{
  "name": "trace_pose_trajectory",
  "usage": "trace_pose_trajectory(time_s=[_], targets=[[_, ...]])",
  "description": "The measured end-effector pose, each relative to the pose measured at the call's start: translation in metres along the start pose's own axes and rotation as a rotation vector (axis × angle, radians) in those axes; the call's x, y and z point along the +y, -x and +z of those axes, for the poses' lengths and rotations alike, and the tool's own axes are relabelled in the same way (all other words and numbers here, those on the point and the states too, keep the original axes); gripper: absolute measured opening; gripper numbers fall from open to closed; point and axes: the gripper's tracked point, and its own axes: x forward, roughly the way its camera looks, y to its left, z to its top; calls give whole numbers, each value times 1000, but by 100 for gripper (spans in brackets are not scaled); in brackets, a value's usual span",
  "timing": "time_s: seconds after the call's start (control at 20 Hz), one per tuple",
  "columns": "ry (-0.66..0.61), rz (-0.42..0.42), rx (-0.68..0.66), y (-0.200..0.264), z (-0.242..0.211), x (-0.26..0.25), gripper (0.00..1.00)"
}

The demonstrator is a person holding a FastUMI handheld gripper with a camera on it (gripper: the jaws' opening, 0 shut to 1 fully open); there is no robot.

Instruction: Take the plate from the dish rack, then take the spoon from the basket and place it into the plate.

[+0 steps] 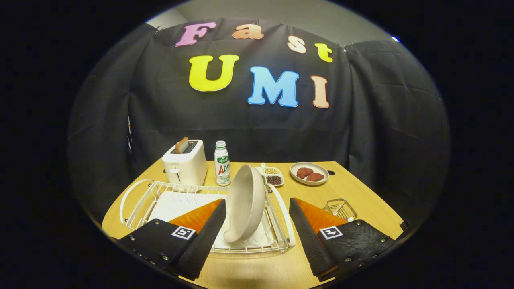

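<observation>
A beige plate point(245, 202) stands on its edge in the right end of the white wire dish rack point(160, 196). My gripper point(257, 237) is open, its two fingers spread to either side of the plate's lower part without touching it. A small wire basket point(340, 208) sits on the table just beyond the right finger point(311, 237); I cannot make out the spoon in it.
Behind the rack stand a white toaster point(185, 162) with a slice in it and a small bottle point(222, 163). Farther right lie a divided dish of beans point(273, 176) and a plate with two brown patties point(309, 173). The wooden table point(361, 192) ends near the fingers.
</observation>
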Motion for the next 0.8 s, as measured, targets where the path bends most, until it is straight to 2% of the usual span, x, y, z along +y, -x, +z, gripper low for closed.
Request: trace_pose_trajectory(time_s=[0.05, 0.1, 0.2, 0.25, 0.3, 0.35, 0.4, 0.45, 0.5, 0.55, 0.6, 0.65, 0.7, 0.8], targets=[[3, -18, 16, -7, -3, 1, 97], [7, -33, 28, -17, -5, 2, 89], [29, -68, 64, -33, -12, 3, 65], [46, -87, 81, -38, -15, 2, 65], [67, -113, 92, -44, -16, 0, 60], [89, -117, 99, -47, -16, 2, 46], [120, -151, 106, -48, -13, 0, 28], [147, -184, 115, -51, -14, -7, 27], [168, -210, 123, -50, -10, -7, 21], [187, -231, 120, -53, -8, -7, 21], [212, -257, 124, -54, -1, -6, 13], [241, -287, 112, -57, 7, -8, 13], [270, -307, 105, -54, 15, -9, 6], [323, -329, 86, -55, 35, -3, 6]])
